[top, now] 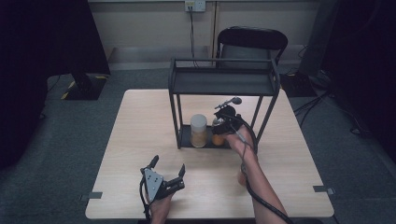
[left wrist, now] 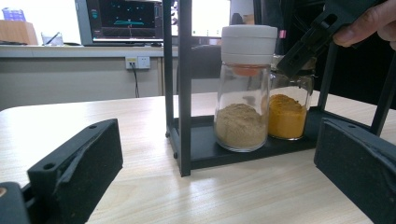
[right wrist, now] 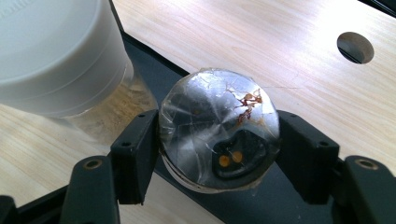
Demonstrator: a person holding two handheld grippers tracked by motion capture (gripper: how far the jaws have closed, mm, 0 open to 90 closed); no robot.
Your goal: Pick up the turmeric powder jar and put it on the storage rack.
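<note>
Nearest the person's edge of the wooden table (top: 140, 140), the left gripper (top: 168, 169) rests low over the tabletop with its jaws spread wide, released and empty, pointing toward the rack. In the left gripper view the two black pads (left wrist: 79, 168) stand far apart with only bare wood between them.

Further in, the right gripper (top: 223, 125) reaches under the black metal rack (top: 224, 81) and is clenched on the top of a glass jar of orange powder (left wrist: 286, 116). In the right gripper view the jaws press on both sides of the jar's round silvery lid (right wrist: 219, 128), which looks crinkled and carries a rusty smear.

That jar stands on the rack's bottom shelf (left wrist: 205, 149), touching or just beside a second jar of tan powder (left wrist: 240, 126) with a white cap (left wrist: 248, 44), which sits to its left in the high view.

Behind the table stands a dark chair (top: 252, 42), and past it a wall with a socket (top: 194, 5)
</note>
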